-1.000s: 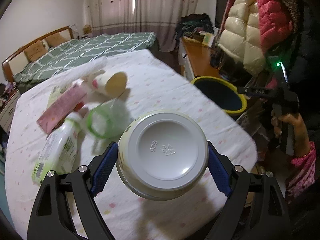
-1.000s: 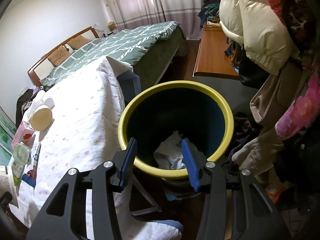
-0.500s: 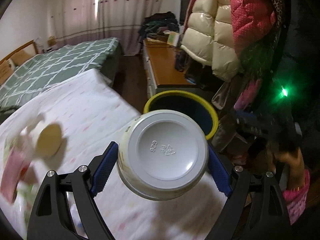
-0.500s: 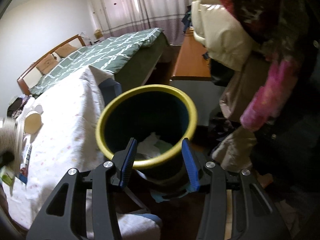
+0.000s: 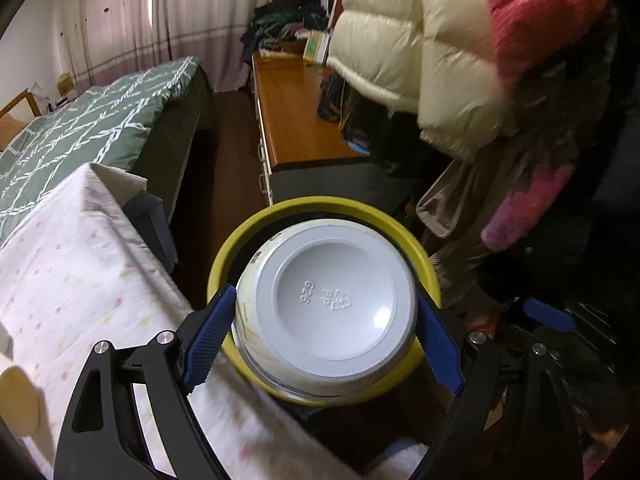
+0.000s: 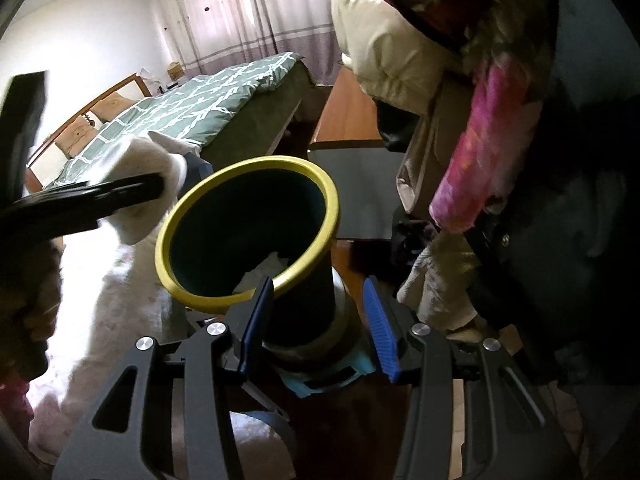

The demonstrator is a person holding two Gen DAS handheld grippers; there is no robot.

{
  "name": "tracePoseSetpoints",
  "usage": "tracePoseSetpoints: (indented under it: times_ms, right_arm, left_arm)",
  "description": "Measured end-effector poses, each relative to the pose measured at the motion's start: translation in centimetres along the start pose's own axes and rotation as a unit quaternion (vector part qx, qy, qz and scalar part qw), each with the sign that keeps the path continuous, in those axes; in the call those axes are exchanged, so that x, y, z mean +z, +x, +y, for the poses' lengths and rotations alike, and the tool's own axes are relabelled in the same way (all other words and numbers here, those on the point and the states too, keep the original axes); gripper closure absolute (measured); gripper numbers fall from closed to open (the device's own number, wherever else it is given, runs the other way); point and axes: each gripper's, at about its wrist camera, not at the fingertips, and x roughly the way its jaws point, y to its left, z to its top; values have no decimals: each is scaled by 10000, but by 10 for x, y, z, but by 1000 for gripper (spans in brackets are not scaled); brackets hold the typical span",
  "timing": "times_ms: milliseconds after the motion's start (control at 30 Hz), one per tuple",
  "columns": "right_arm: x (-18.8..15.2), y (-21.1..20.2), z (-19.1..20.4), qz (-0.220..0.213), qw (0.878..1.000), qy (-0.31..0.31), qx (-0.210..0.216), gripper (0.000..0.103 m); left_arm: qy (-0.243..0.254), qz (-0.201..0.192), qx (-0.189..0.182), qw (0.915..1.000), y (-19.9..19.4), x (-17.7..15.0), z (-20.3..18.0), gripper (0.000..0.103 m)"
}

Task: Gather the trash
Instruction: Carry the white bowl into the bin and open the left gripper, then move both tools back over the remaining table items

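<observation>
So the left gripper (image 5: 326, 344) has its blue pads clamped on either side of a white plastic bowl (image 5: 326, 304), held with its base facing the camera, so you're looking straight at the moulded recycling mark on the bottom. In the left wrist view the bowl sits dead centre and covers most of the mouth of the yellow-rimmed bin (image 5: 256, 226), whose rim pokes out around the bowl from about 8 o'clock over the top to 3 o'clock. The table with the spotted white cloth (image 5: 80, 272) fills the 8 to 9 o'clock side, and the green quilted bed (image 5: 100, 120) is up at 10 o'clock. The right gripper (image 6: 318, 322) is partway open with nothing between its blue pads; it hangs just in front of the bin (image 6: 248, 232), low at 6 o'clock in its own view. Some crumpled white paper (image 6: 264, 270) lies inside the bin near the bottom edge of the opening. At 9 o'clock in that view there's a blurry black arm of the other gripper (image 6: 80, 196) with something pale behind it, too smeared to tell properly. Puffy coats (image 5: 420, 40) hang at 1 o'clock.
</observation>
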Motion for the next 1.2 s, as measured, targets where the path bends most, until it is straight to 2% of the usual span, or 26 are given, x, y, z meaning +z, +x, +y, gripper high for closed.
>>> tracePoseSetpoints:
  times_ms: [100,133,200,333,633,767,967,1067,1100,1200]
  right_arm:
    - [-2,4,-4,63,10000,44,-26,58]
    - [-2,6,-6,77,9999,56,-31,58]
    - [-3,6,-5,100,9999,81,-28,58]
    - [-4,7,-4,121,9999,70,-2,58]
    - [-8,8,22,167,9995,-137,211,58]
    - [-8,4,50,154,9985,-376,353,58]
    - [-8,-5,98,95,9955,-766,543,58]
    - [-9,-8,123,63,9938,-929,615,58]
    - [-9,-9,133,47,9931,-988,636,58]
    - [-11,-11,161,19,9908,-1148,710,58]
  left_arm:
    - [8,128,113,9999,25,8,-3,17]
    - [-8,157,128,9998,29,8,-3,11]
    - [-102,175,176,9996,36,13,-1,8]
    - [-253,24,140,9996,21,17,5,8]
    - [-436,-847,302,9950,-96,-15,26,5]
    - [-570,-1163,583,9899,-150,-43,47,5]
    - [-1181,-1511,1041,9759,-222,-91,106,5]
    - [-1426,-1769,1439,9631,-257,-117,139,5]
    - [-1505,-1858,1668,9566,-270,-127,154,5]
    - [-1738,-1942,2060,9432,-294,-151,189,5]
